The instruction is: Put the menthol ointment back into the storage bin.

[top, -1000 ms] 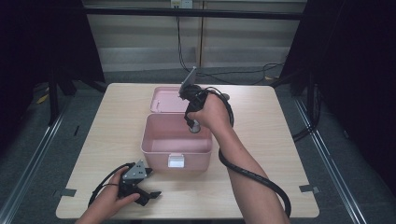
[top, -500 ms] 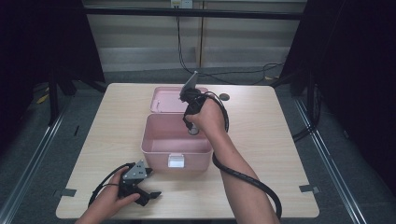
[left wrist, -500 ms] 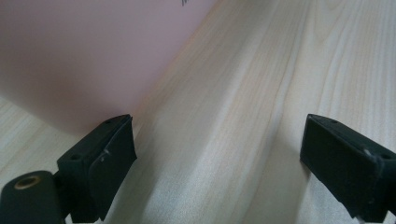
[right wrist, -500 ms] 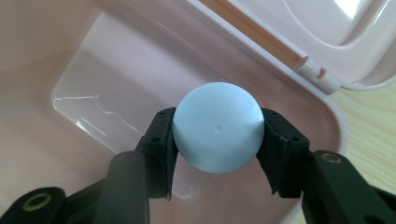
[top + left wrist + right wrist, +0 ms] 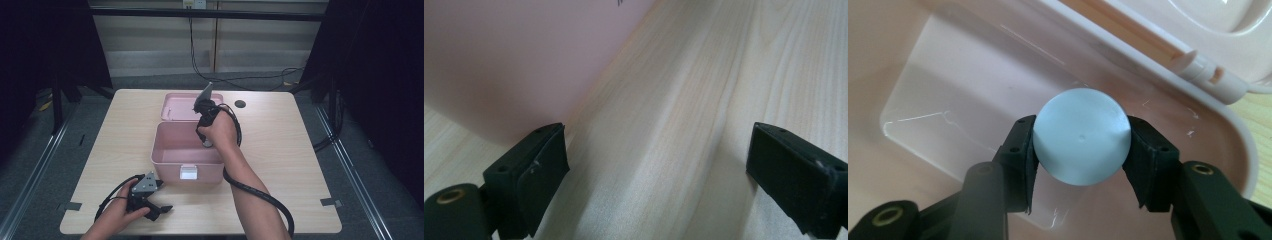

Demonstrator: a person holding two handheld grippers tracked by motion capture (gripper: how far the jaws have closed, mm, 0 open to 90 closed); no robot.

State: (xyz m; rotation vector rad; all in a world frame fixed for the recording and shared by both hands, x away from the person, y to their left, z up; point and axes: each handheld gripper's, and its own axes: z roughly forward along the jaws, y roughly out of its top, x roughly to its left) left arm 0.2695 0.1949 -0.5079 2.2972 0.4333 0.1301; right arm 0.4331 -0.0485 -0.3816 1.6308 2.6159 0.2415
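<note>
The right gripper is clenched on a pale ball above the pink box, while the left gripper rests released at 7 o'clock on the bench; smooth ball could slip out and bounce away.

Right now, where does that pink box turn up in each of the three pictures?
High view: the pink box sits mid-table, lid open behind it, the right gripper reaching into it.
Left gripper view: its pink side wall fills the upper left, beside the open left gripper.
Right gripper view: its inner floor lies behind the pale blue ball.
Shared landmark: the wooden table.
</note>
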